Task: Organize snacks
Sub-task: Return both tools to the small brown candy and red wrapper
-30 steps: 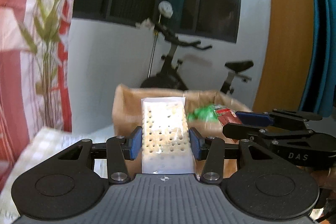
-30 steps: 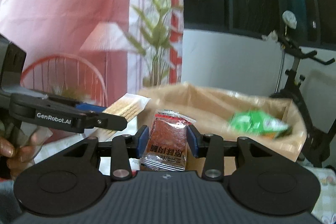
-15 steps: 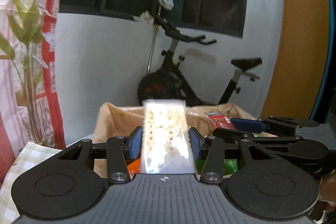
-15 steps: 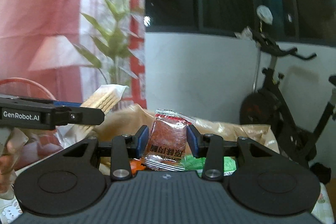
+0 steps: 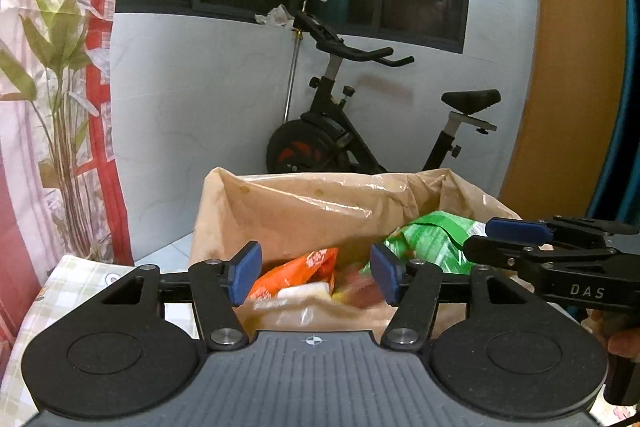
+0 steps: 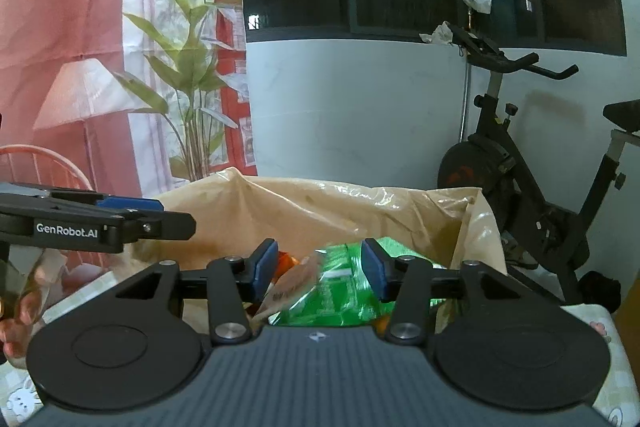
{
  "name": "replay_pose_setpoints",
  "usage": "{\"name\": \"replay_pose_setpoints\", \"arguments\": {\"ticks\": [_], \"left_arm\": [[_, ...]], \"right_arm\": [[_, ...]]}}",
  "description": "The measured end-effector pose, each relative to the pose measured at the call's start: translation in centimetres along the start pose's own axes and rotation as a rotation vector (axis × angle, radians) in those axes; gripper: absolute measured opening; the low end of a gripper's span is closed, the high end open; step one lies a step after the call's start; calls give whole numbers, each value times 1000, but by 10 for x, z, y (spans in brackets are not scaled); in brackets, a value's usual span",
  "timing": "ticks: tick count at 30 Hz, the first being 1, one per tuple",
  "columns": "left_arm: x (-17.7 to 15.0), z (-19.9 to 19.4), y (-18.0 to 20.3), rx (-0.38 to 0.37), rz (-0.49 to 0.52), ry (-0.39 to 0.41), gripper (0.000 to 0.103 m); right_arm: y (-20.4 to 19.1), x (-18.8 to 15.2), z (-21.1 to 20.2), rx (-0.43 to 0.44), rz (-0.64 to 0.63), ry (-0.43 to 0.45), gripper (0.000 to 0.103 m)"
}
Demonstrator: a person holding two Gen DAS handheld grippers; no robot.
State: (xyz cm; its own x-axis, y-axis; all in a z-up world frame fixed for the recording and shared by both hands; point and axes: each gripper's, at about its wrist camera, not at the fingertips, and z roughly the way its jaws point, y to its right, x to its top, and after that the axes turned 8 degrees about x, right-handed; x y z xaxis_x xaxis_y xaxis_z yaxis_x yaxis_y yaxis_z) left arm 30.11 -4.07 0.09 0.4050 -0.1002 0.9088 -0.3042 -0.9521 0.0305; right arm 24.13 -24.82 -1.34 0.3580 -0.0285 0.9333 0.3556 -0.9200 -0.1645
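Both your grippers stand with jaws apart and nothing between the pads: your left gripper (image 5: 316, 273) and your right gripper (image 6: 319, 269) hang side by side over the brown bag (image 5: 304, 203). Just beyond your fingertips, inside it, lie the orange packet (image 5: 296, 273) and green packet (image 6: 344, 291), with a blurred white pack (image 5: 298, 295) beside the orange one.

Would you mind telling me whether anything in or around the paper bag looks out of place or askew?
Nothing alarming. The snacks lie jumbled inside the brown paper bag: an orange packet and a green packet sit tilted, and the bag's rim is crumpled. Nothing visibly spilled outside it.
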Motion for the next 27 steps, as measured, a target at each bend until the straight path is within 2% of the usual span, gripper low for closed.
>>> {"name": "replay_pose_setpoints", "arguments": {"ticks": [8, 12, 17, 23, 27], "left_arm": [[-24, -52, -14, -19, 29, 4, 63], [-45, -69, -18, 9, 39, 4, 63], [-72, -77, -31, 30, -41, -33, 63], [-106, -74, -38, 74, -102, -116, 63], [-121, -75, -38, 105, -111, -143, 63]], "right_arm": [[-27, -18, -37, 50, -11, 54, 50], [-36, -33, -48, 93, 31, 67, 50], [-48, -54, -56, 118, 60, 41, 50], [-57, -83, -60, 125, 51, -29, 50], [-54, -106, -62, 114, 65, -79, 50]]}}
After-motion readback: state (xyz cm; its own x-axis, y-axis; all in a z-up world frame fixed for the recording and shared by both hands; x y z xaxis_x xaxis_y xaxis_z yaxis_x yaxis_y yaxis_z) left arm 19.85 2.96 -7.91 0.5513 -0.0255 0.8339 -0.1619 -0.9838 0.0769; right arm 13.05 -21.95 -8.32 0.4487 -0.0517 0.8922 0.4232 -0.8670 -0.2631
